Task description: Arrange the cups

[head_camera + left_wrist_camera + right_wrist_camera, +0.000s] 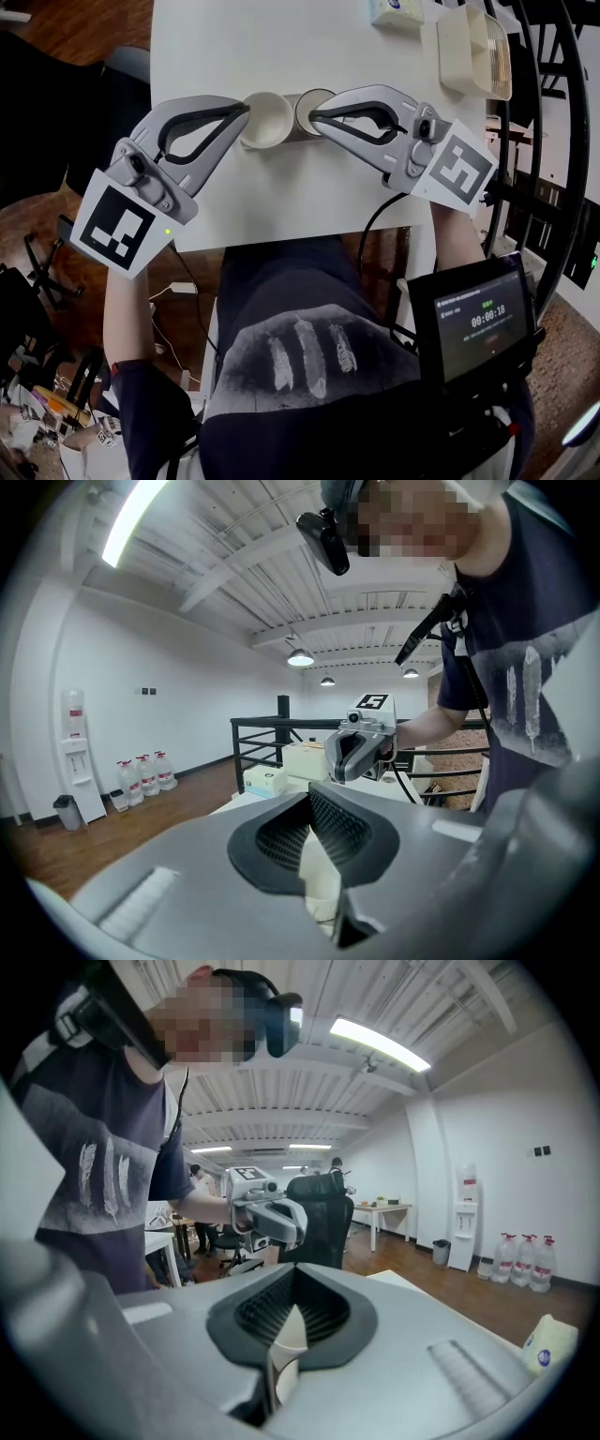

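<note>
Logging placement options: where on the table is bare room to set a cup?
Free: the table left of the tissue pack, and its near strip along the front edge. Crowded: the middle, where the left gripper pinches the left cup and the right gripper the right cup; the far-right tray.

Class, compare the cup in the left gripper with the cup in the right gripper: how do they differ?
The white cup, held by the left gripper, is pale all over; the dark-rimmed cup, held by the right gripper, looks grey outside. The white cup's mouth looks wider than the dark-rimmed cup's. Both are mouth-up, side by side, each pinched at its rim.
</note>
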The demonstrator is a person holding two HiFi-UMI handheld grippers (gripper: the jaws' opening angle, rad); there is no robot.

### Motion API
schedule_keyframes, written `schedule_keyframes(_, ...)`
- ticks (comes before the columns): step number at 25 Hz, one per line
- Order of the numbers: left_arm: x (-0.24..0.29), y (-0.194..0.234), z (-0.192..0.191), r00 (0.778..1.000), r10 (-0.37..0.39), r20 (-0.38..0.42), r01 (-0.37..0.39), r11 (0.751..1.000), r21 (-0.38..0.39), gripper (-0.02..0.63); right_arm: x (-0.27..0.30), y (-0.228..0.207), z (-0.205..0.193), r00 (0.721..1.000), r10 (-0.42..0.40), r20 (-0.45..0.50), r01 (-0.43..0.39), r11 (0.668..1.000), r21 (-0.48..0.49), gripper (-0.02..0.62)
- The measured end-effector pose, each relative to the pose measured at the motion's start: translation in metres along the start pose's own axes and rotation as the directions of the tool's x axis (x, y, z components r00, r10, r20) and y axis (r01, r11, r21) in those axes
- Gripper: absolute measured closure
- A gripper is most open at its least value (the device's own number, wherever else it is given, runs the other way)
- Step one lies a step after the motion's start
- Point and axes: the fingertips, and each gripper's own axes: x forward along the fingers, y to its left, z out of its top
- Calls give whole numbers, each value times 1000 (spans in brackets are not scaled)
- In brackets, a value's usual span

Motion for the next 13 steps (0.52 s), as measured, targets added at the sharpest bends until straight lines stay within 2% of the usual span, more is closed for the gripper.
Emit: schedule_keyframes(13,1,1,-2,1000,-7,-4,7,1000,-12,593,4,0,0,1000,8,-4,-8,1000,7,592)
